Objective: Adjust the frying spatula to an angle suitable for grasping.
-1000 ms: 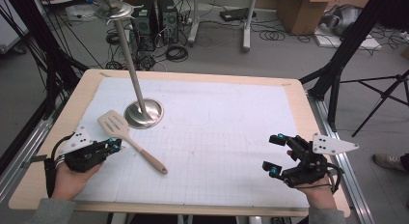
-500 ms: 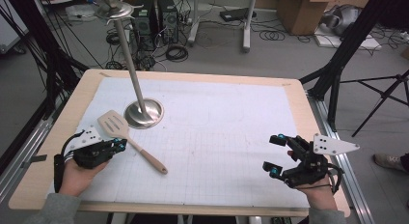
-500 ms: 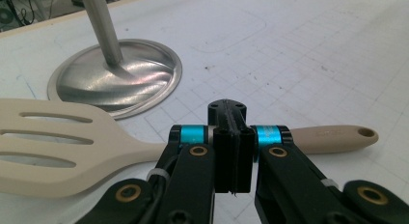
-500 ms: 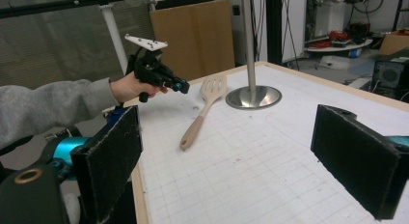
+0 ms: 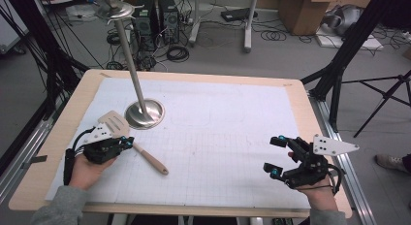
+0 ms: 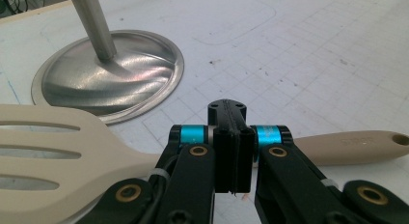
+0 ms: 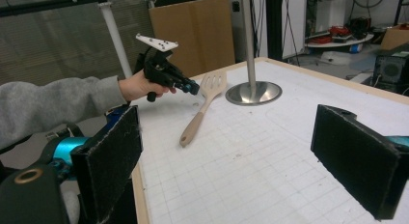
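Both jaws of left gripper [image 6: 232,151] closed above spatula [image 6: 72,151] neck.

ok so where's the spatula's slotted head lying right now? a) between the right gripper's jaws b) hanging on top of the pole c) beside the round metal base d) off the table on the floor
c: the spatula lies flat with its slotted head next to the stand's round metal base.
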